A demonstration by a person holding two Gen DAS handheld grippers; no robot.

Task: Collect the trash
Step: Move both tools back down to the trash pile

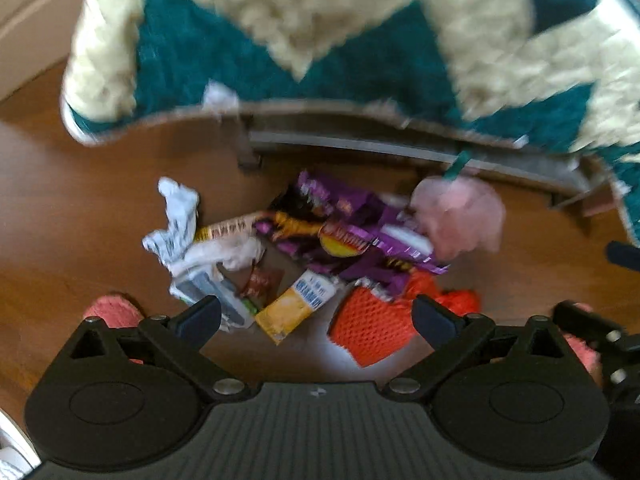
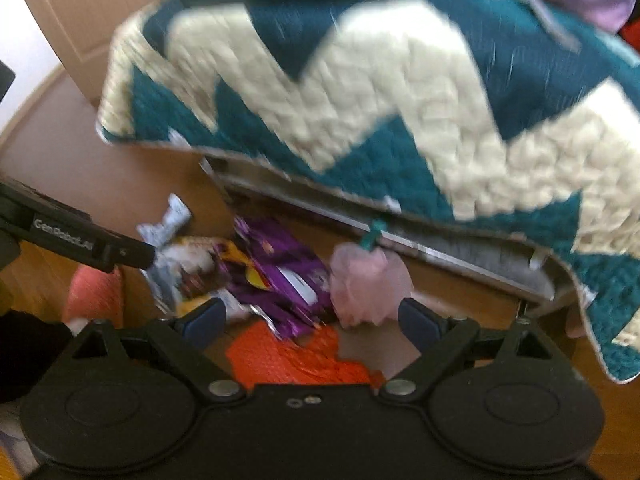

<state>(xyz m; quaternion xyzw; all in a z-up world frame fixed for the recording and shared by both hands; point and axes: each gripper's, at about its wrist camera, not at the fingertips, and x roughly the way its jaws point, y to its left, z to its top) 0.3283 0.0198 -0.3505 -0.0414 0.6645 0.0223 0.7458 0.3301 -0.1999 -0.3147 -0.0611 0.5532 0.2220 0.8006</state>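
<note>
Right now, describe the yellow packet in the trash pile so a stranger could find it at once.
Start at the teal and cream quilt hanging over the wooden floor. Below its edge lies a trash pile. The yellow packet lies at the near edge, between crumpled white paper and orange mesh, the only flat yellow rectangle with a white end.

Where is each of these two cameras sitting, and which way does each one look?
Left wrist view: sits on the left tongs, looking down at trash on the wooden floor; open fingers and pink slippers show.
Right wrist view: sits on the right tongs, angled down at the same pile; its open fingers and the left tongs' arm at the left edge show.
Shared: purple wrapper, orange mesh, pink puff, teal-and-cream blanket.
</note>
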